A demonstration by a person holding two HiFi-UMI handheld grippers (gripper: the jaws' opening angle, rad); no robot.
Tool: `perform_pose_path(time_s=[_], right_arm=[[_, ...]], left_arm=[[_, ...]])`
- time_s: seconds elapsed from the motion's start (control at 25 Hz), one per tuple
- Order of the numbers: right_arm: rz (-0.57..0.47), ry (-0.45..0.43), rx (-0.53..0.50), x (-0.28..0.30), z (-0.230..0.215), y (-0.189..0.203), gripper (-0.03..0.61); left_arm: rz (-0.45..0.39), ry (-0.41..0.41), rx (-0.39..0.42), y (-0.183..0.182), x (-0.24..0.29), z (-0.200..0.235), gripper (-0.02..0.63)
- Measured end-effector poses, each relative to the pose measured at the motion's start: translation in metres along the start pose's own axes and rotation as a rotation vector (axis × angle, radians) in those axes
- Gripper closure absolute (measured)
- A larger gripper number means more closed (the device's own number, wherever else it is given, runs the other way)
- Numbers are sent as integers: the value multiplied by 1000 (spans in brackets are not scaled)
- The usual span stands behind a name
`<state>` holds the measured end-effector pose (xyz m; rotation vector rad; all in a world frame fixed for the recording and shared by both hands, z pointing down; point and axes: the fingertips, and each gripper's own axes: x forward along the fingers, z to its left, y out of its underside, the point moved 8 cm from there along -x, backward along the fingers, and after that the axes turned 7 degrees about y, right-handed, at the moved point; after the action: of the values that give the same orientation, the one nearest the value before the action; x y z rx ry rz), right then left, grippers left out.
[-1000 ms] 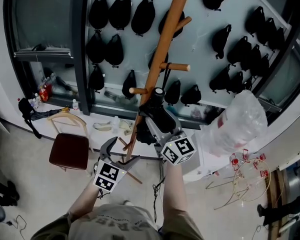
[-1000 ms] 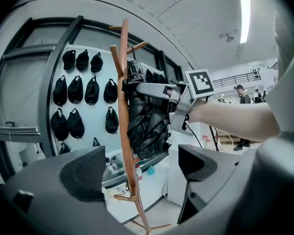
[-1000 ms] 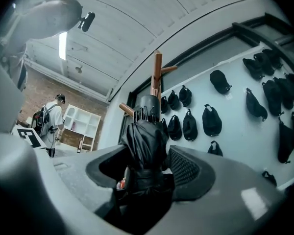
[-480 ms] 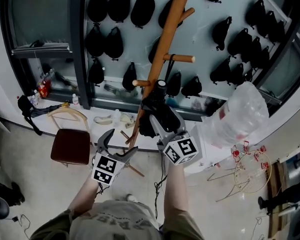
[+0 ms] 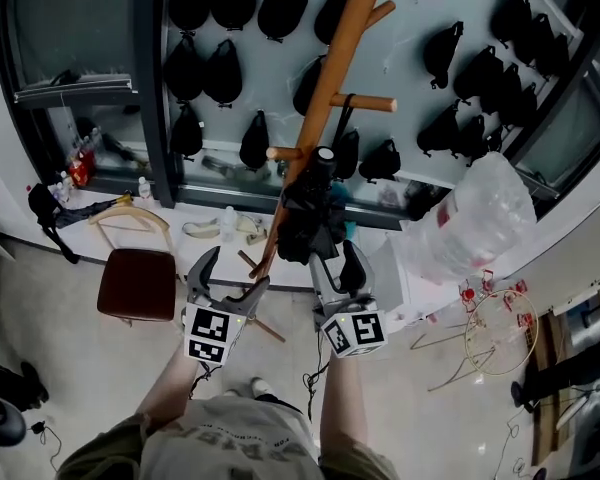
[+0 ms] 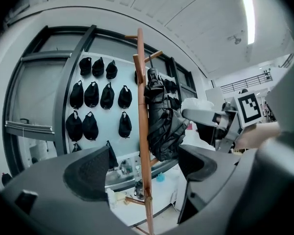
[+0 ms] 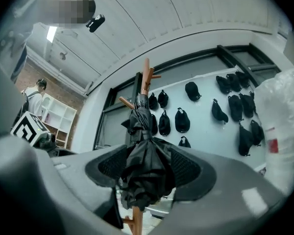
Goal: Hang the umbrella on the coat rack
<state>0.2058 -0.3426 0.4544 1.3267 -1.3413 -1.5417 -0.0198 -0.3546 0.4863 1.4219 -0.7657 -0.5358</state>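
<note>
One step left, by the look of it: letting go. Seen hanging against the pole of the wooden coat rack (image 5: 332, 78), by its strap (image 5: 340, 118) looped over a side peg (image 5: 372, 103): the black folded umbrella (image 5: 308, 218), canopy bunched and pointing down. Judged hung, with no grip needed to bear it. Behind, rows of black caps (image 5: 225, 68) on a pale wall.

Just below the umbrella's lower end, the right gripper (image 5: 342, 263), fingers (image 7: 110, 168) fresh from opening and spread near their widest. In the right gripper view, the crumpled canopy framed between the two pads, filling the gap. No squeeze on the fabric to be made out, so read as released rather than clamped.

To the left, beside the foot of the pole, the left gripper (image 5: 238, 268), fingers (image 6: 88, 173) parted and holding nothing. Pole and umbrella visible beyond them in the left gripper view, apart from either pad.

Next, in all likelihood: drawing the right gripper straight back and down without snagging the loose folds, then checking the strap's seat on the peg. Risk of a swing against the pole if brushed.
</note>
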Motion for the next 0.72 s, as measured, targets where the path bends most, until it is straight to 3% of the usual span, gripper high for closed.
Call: perform_pose_path(time_s=[0.36, 0.52, 0.56, 0.64, 0.68, 0.72], right_arm=[[33, 150, -45, -47, 15, 15, 311], [33, 177, -51, -57, 19, 13, 356], [33, 180, -59, -59, 20, 12, 390], [36, 189, -70, -62, 21, 11, 395], [37, 195, -72, -64, 21, 11, 454], [38, 199, -71, -65, 21, 11, 472]], left_arm=[[-54, -5, 5, 2, 2, -10, 178], [-77, -61, 28, 3, -1, -13, 341], [-82, -70, 31, 4, -1, -13, 372], [-91, -79, 32, 4, -2, -14, 419], [-96, -80, 32, 4, -2, -15, 442], [-103, -82, 33, 4, -2, -16, 465]])
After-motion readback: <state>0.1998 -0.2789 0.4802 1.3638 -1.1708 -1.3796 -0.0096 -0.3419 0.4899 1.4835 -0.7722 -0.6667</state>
